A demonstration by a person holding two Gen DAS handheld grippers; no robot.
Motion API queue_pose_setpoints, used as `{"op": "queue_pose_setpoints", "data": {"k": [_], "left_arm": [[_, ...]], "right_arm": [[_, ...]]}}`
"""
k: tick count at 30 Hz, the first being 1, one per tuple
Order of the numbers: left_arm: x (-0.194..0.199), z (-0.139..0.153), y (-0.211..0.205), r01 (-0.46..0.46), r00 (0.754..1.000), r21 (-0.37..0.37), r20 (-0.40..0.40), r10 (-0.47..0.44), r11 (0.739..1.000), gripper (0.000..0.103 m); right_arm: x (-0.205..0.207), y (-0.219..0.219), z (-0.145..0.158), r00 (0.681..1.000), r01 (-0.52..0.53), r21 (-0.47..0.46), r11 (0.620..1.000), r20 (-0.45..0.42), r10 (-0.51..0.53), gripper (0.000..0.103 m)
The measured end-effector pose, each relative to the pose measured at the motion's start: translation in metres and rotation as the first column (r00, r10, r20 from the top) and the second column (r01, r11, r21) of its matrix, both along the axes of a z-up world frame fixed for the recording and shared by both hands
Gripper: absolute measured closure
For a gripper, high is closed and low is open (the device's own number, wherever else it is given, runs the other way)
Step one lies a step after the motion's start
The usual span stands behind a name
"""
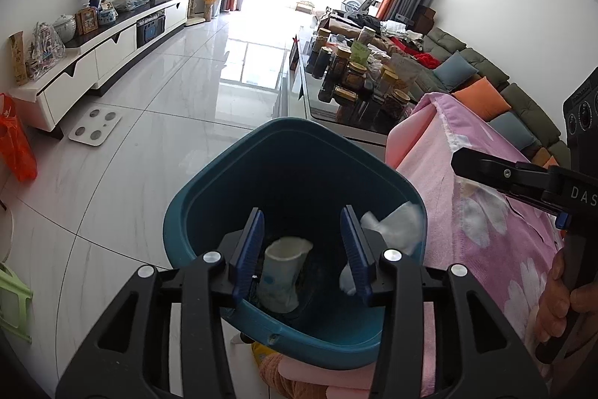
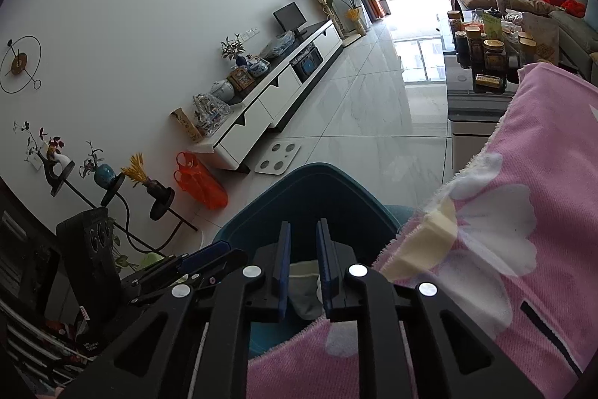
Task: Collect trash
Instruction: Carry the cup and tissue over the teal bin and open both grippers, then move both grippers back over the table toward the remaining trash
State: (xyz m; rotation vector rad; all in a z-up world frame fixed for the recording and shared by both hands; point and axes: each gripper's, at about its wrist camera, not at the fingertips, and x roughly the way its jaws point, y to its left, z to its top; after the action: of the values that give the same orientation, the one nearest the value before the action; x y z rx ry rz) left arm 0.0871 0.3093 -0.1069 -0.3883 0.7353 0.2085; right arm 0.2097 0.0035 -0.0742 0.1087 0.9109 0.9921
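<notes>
A teal trash bin (image 1: 231, 174) stands on the floor against a pink-blanketed surface (image 1: 482, 223). Inside it lie a crushed white paper cup (image 1: 280, 272) and crumpled white tissue (image 1: 396, 223). My left gripper (image 1: 304, 249) is open and empty, its blue pads over the bin's mouth on either side of the cup. My right gripper (image 2: 303, 260) is open with a narrow gap and empty, over the bin's (image 2: 310, 189) edge by the blanket (image 2: 523, 212); a whitish scrap (image 2: 304, 283) lies below it in the bin. The right gripper also shows in the left wrist view (image 1: 459, 159).
A glossy white tile floor (image 1: 168, 107) with a bathroom scale (image 1: 95, 128) and an orange bag (image 1: 15, 141). A long TV cabinet (image 1: 97, 51) runs along the left wall. A coffee table with several jars (image 1: 358, 77) and a sofa (image 1: 486, 81) stand to the right.
</notes>
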Motion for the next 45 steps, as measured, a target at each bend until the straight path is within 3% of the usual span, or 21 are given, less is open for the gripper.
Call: {"op": "queue_pose_setpoints", "data": {"k": [5,11,19,29,38,45], "left_arm": [[0.001,0.0,-0.007,0.01,1.0,-0.002,0.014,-0.01,1.0,0.055],[-0.009,0.024,-0.032,0.065,0.994,0.037,0.089,-0.068,0.997,0.044],[-0.025,0.056,-0.099,0.224,0.951,0.098,0.195,-0.24,0.97,0.034],[-0.014,0.062,-0.204,0.467,0.855,0.091,0.207,-0.476,0.879,0.033],[-0.005,0.05,-0.285,0.62,0.761,0.082,0.18,-0.623,0.781,0.033],[0.003,0.046,-0.334,0.701,0.692,0.092,0.149,-0.706,0.707,0.033]], "right_arm": [[-0.008,-0.007,0.007,1.0,0.0,0.009,1.0,0.012,0.0,0.081],[-0.019,-0.034,0.024,0.999,-0.001,0.039,0.999,0.053,-0.001,0.072],[-0.049,-0.107,0.049,0.985,0.044,0.065,0.997,0.164,-0.054,0.065],[-0.071,-0.232,0.049,0.94,0.275,0.071,0.959,0.192,-0.283,0.062],[-0.094,-0.333,0.038,0.845,0.495,0.067,0.866,0.194,-0.498,0.062],[-0.114,-0.389,0.013,0.776,0.612,0.019,0.791,0.178,-0.605,0.062]]}}
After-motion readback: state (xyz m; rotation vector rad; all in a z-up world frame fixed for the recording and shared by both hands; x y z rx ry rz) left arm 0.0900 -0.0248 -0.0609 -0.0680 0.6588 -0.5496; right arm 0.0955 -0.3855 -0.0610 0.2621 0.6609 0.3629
